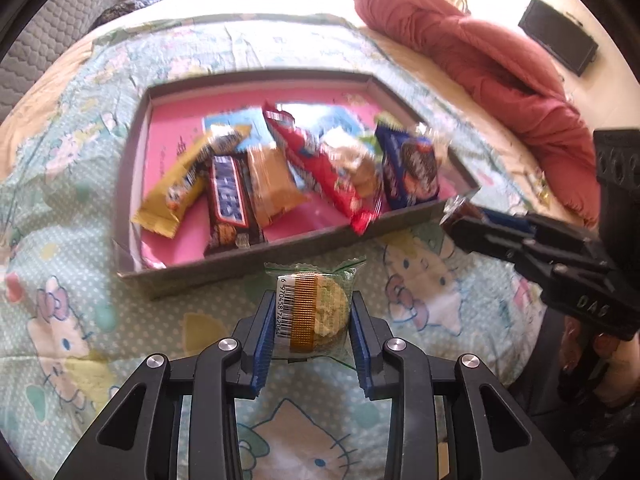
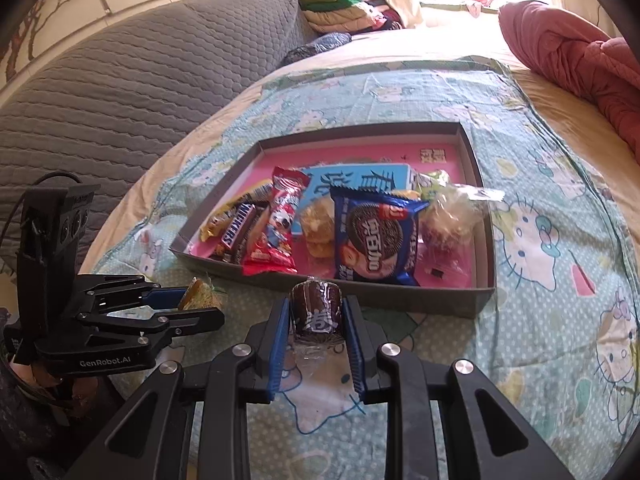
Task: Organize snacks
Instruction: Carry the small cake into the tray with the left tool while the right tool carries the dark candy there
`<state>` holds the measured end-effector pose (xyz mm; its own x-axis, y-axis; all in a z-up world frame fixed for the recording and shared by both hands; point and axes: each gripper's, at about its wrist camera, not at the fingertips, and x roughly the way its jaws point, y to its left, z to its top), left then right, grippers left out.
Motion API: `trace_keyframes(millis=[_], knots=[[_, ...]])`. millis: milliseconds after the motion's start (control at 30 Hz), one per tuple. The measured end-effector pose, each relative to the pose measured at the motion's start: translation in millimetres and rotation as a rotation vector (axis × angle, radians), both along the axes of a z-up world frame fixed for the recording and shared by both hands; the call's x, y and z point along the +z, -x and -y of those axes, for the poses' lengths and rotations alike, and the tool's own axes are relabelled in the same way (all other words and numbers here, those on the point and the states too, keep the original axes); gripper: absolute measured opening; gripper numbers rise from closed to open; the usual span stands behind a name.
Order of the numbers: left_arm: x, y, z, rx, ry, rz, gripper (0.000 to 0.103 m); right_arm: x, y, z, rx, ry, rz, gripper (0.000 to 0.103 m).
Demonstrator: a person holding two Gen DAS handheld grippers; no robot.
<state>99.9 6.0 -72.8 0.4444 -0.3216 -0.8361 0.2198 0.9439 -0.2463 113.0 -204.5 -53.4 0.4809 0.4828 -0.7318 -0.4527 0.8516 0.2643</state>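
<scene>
A shallow grey box (image 1: 280,250) with a pink floor lies on the bed and holds several wrapped snacks: a yellow bar (image 1: 176,196), a Snickers bar (image 1: 229,204), a red pack (image 1: 320,168) and a blue cookie pack (image 1: 410,168). My left gripper (image 1: 312,320) is shut on a clear-wrapped green-and-yellow cake (image 1: 316,312), held just in front of the box's near wall. My right gripper (image 2: 316,320) is shut on a dark brown wrapped cake (image 2: 316,312), also just before the box (image 2: 400,300). The left gripper also shows in the right wrist view (image 2: 200,304).
The box sits on a light blue cartoon-cat sheet (image 2: 560,240). A red quilt (image 1: 480,52) lies bunched at the far right. A grey quilted cover (image 2: 120,92) and folded clothes (image 2: 340,8) lie to the left and behind.
</scene>
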Motion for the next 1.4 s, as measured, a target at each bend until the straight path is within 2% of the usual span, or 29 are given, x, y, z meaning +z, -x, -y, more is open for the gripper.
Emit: trace_keyframes(millis=[167, 533, 833, 1400], knots=[[21.0, -0.7, -8.8, 0.029, 0.028, 0.055, 0.035, 7.7, -3.5, -3.1, 0.007, -0.027, 0.028, 0.027], [30.4, -25.4, -38.4, 0.138, 0.026, 0.114, 0.035, 18.0, -19.4, -25.2, 0.042, -0.037, 0.111, 0.027], [21.4, -46.6, -52.8, 0.200, -0.001, 0.123, 0.035, 11.4, -33.8, -36.7, 0.040, -0.005, 0.131, 0.027], [0.2, -58.7, -55.1, 0.211, -0.027, 0.083, 0.035, -18.7, -51.3, -54.8, 0.056, 0.053, 0.102, 0.027]])
